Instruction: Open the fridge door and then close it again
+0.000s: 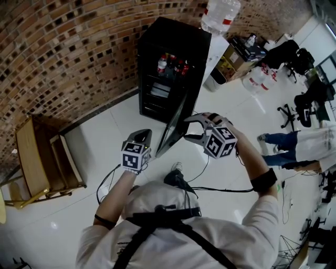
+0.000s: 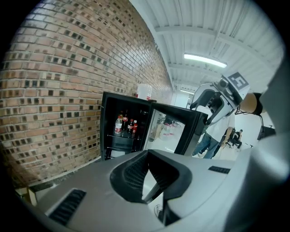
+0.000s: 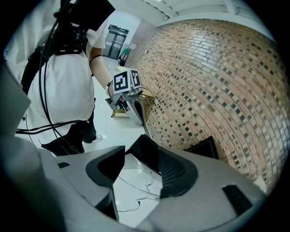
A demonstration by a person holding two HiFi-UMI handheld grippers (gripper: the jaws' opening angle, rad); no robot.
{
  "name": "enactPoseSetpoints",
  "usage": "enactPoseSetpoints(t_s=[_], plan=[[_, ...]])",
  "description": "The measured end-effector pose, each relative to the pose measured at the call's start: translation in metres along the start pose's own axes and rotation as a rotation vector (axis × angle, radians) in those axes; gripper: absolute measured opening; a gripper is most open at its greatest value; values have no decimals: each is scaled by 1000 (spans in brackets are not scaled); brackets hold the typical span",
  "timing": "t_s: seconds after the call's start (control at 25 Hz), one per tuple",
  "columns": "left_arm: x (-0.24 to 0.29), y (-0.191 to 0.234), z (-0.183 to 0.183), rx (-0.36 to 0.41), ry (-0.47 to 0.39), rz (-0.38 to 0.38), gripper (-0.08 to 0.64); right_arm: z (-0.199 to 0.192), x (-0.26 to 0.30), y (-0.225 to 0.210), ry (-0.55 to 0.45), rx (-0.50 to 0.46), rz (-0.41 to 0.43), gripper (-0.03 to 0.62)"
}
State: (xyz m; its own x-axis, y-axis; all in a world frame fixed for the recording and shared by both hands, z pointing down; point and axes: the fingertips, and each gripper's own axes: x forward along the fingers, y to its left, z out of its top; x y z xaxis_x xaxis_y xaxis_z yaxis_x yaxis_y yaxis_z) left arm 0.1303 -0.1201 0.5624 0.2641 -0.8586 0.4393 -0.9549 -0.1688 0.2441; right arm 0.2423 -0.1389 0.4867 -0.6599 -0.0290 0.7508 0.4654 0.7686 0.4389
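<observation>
The fridge door (image 1: 177, 122) stands swung well out from the black fridge (image 1: 173, 39), its free edge towards the person, so that the shelves and the bottles (image 1: 169, 64) inside are exposed; the opening half of the task appears done or nearly so, the closing not yet begun. The door's free edge lies between the jaws of the right gripper (image 1: 187, 129), which stand wide apart. In the right gripper view the dark door frame runs close along one finger (image 3: 176, 171), while a clear gap separates it from the other. The jaws thus straddle the edge rather than pinch it, an arrangement suited to hooking the door and steering it either way. The left gripper (image 1: 143, 134) hangs just beside the door's inner face, apart from it, jaws fully together and holding nothing. It points at the fridge interior and seems to play no part. A water bottle (image 1: 219, 16) stands on the fridge top.
</observation>
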Motion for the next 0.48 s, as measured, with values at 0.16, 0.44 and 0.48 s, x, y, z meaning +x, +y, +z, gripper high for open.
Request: enactPoseSetpoints(t_s=[0.16, 0.44, 0.48], plan=[[-4, 4, 2, 1, -5, 5, 0, 0, -7, -6, -25, 55, -38, 261], [-23, 19, 17, -34, -46, 41, 0, 46, -60, -45, -296, 316, -247, 175], [-29, 23, 21, -42, -55, 50, 0, 55, -65, -51, -335, 365, -293, 122]])
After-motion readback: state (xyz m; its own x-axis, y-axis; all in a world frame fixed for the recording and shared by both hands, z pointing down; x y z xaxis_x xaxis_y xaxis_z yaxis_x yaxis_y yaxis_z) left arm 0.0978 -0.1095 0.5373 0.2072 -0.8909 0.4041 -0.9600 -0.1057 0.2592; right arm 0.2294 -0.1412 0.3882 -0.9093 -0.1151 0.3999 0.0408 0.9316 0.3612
